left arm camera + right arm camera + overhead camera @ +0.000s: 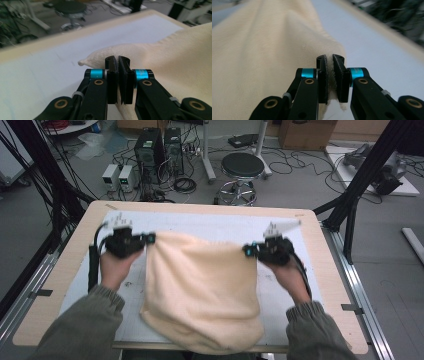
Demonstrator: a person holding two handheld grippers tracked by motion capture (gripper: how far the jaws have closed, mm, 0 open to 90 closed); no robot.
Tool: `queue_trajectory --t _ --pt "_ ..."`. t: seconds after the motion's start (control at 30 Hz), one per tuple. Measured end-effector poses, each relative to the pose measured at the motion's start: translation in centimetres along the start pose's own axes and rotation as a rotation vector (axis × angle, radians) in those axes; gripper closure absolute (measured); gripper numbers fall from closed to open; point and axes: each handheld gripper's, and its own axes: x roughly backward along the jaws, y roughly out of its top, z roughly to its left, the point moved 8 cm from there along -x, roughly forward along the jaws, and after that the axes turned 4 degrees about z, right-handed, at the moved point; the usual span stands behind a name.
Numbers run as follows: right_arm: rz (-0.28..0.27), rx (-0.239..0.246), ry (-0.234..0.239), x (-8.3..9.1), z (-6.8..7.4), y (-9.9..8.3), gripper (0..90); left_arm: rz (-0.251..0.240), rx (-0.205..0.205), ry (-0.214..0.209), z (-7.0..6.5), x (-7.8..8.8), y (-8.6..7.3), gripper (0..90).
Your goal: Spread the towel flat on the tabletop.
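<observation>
A cream towel [202, 290] hangs between my two grippers and drapes down over the white mat to the table's near edge. My left gripper [150, 238] is shut on the towel's far left corner [100, 56], and the cloth [180, 65] spreads away to the right in the left gripper view. My right gripper [247, 250] is shut on the towel's far right corner [337, 53], with cream fabric [262, 62] pinched between its black pads. Both corners are held above the table. A person's hands and olive sleeves come in from the bottom.
The white mat [210, 227] covers a light wooden table [70, 265]. Beyond the far edge stand a black stool [242, 167], computer towers [150, 150] and cables on the floor. Black frame posts [365, 175] rise at the right and left.
</observation>
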Motion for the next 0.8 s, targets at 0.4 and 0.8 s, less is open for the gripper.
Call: queue_trajectory --t 0.4,0.8 --pt "0.017 -0.049 -0.049 -0.9 -1.3 0.5 50.7 0.026 -0.001 -0.025 -0.3 -1.0 -2.6 56.8" --pt "0.043 0.038 0.04 1.8 6.7 -6.5 45.2 0.017 -0.093 -0.157 -6.0 4.8 -11.4 48.1"
